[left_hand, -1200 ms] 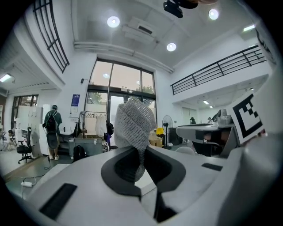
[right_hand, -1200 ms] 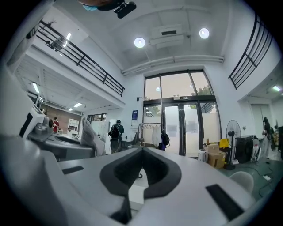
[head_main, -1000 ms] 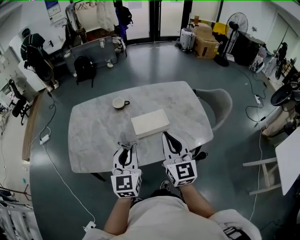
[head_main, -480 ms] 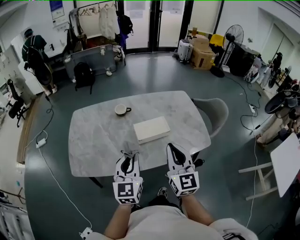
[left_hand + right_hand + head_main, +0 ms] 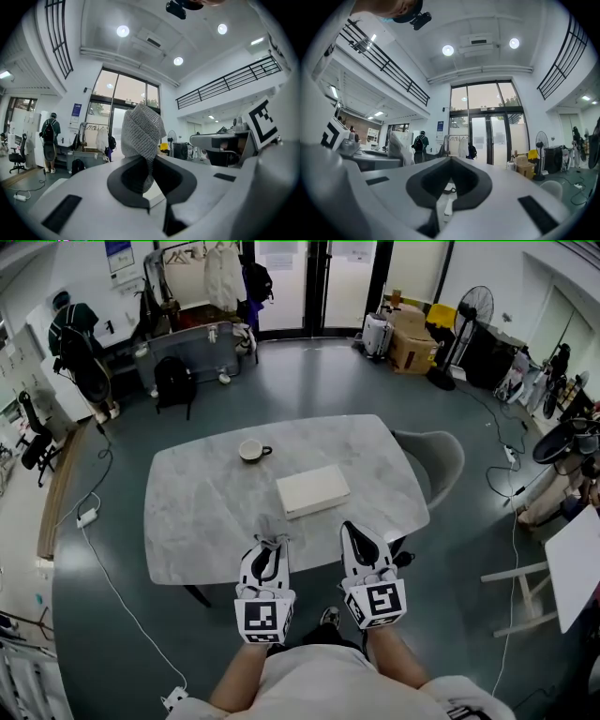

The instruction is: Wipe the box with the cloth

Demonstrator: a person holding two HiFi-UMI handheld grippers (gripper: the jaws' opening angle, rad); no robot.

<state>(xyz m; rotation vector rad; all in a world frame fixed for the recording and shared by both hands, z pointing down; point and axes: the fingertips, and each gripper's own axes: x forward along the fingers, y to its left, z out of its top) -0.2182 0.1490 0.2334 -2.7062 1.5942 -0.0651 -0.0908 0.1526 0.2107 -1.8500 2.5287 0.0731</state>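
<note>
Head view: the box [image 5: 312,490], pale and flat, lies near the middle of the marble tabletop [image 5: 202,507], clear of both tools. A cup [image 5: 251,450] stands beyond it, towards the far left, well apart. The left claw [image 5: 271,549] and the right claw [image 5: 353,532] both sit over the near edge of the tabletop, side by side and pointing towards the box, neither touching it. A grey cloth [image 5: 273,537] shows at the tip of the left claw. A grey chair [image 5: 437,459] stands at the right side of the tabletop.

Left gripper view: the left claw is clamped on the cloth. The cloth (a grey, woven-looking weave) is pinched low between the jaws and stands up in a bunched fold above them.

Right gripper view: the right claw is closed with nothing in it. The box and the cup are visible beyond its tips.
</note>
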